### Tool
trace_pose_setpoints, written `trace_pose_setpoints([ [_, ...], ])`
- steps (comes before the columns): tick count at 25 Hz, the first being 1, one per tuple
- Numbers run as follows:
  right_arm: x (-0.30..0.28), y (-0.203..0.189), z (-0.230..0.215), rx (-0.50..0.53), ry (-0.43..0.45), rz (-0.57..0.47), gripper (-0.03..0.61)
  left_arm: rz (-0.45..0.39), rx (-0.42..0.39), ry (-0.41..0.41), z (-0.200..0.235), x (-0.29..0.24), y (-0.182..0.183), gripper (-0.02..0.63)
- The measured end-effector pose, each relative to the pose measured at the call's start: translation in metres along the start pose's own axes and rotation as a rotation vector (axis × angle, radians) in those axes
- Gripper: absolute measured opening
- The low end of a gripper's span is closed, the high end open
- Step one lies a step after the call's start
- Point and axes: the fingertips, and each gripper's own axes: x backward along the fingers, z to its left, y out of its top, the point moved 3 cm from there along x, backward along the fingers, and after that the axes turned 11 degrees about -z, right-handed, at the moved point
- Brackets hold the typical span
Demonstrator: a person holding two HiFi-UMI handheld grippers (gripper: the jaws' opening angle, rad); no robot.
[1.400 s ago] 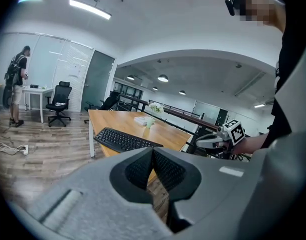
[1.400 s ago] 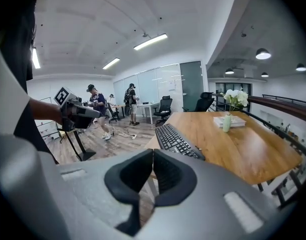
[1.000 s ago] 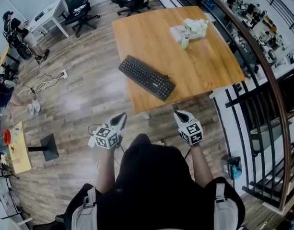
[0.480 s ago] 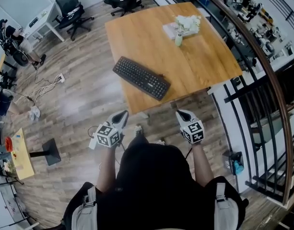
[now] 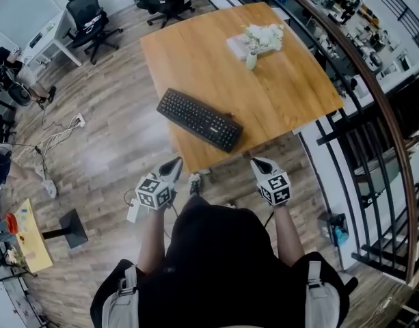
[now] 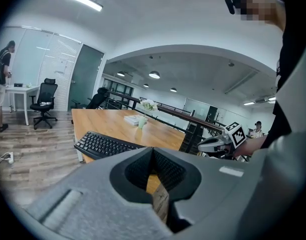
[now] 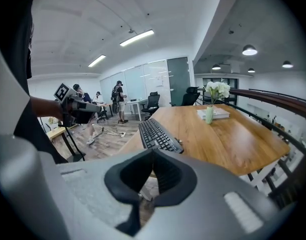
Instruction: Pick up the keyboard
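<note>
Black keyboard (image 5: 199, 119) lies aslant near wooden table (image 5: 298, 87) edge (vase (image 5: 251, 61) further back); left gripper (image 5: 174, 163) and right gripper (image 5: 257, 162) both closed, empty, short of table.

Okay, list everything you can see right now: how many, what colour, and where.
keyboard: one, black, angled at the table's near corner
table: one, light wood, ahead of the person
vase of flowers: one, pale vase, white blooms, table's far side
office chairs: two, black, beyond the table
railing: one, dark bars, brown handrail, right of table
power strip: one, white, floor at left
left gripper: white and black, shut, empty
right gripper: white and black, shut, empty
</note>
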Motion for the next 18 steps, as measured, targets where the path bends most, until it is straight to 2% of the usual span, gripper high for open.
trace_pose_setpoints([
  [10, -0.082, 0.027, 0.007, -0.032, -0.051, 0.010, 0.005, 0.027, 0.017, -0.060, 0.093, -0.036, 0.028, 0.012],
  [18, -0.139, 0.044, 0.012, -0.028, -0.076, 0.034, 0.005, 0.055, 0.024, -0.143, 0.141, -0.075, 0.039, 0.012],
])
